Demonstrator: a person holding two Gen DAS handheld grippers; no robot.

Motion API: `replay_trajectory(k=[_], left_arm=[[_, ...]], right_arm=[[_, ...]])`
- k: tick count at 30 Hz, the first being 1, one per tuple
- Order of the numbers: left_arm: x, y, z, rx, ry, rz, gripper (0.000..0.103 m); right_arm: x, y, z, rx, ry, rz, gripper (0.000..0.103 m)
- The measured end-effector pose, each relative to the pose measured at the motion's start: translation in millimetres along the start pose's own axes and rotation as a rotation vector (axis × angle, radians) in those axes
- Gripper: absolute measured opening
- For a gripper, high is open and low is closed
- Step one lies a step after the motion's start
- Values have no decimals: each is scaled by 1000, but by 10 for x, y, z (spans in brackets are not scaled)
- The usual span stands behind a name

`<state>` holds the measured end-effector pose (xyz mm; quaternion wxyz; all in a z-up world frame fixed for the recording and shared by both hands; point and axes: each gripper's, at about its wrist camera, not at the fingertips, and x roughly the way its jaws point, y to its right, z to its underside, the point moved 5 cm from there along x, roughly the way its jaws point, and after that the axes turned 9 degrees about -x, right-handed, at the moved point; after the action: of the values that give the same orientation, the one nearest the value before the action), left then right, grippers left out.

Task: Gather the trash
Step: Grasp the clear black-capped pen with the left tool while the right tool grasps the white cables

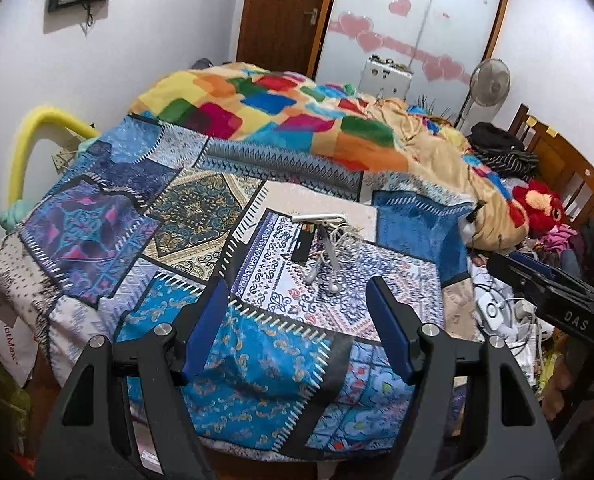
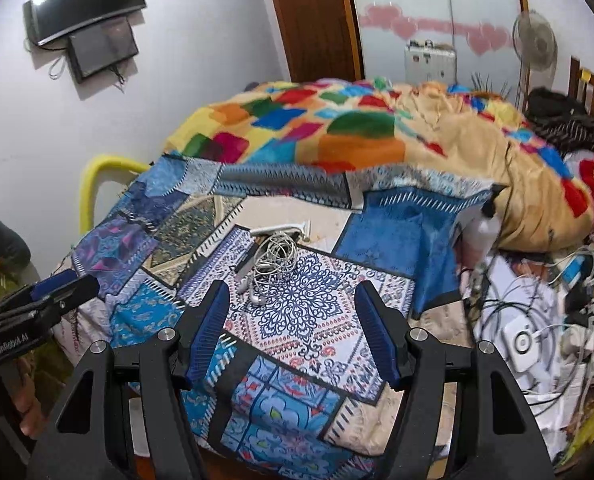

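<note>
Counted items: two wall-mounted screens (image 2: 85,20) — one pedestal fan (image 2: 535,46), one multicoloured patchwork blanket (image 1: 281,112), one tangle of white earphone cable (image 2: 275,258), one red plush toy (image 1: 539,206), two grippers (image 1: 299,318) — one per hand.

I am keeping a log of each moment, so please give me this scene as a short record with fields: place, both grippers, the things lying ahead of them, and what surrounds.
place: bed under a blue patchwork-print bedspread
left gripper: open, empty, above the near end of the bed
right gripper: open, empty, beside the left one
ahead: tangled white earphone cable, flat black rectangular item, white bar-shaped piece
behind: multicoloured checked blanket
right of bed: loose white cables and a white charger
trash collected: none yet
</note>
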<state>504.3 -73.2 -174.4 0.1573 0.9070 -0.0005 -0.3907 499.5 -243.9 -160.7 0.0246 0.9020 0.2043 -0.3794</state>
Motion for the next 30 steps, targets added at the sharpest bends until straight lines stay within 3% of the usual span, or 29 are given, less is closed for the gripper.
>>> replay_trajectory(k=[15,20,22,24,26,30], left_arm=[[979,-319,41,-35,-83,-27,70],[1133,-412,124,-42,-107,-32,70],[1164,-442,142,-43,-111,-38,70],[1200,-468,152,-47,-116,-39,70],[1222,-476,155,-48,-118,-42,70],[1227,-434,120,-41,-110,-39,70]], right_arm=[[1506,-3,-66,140,-199,-159,61],[1894,54,52,254,-285,-219,59],[1931,64,77,274,-286,-237,50],[1965,36,105,263,-290,-245,27],[1977,-24,112,223,-285,-252,15],[1884,-83,99,144,-236,-218,5]])
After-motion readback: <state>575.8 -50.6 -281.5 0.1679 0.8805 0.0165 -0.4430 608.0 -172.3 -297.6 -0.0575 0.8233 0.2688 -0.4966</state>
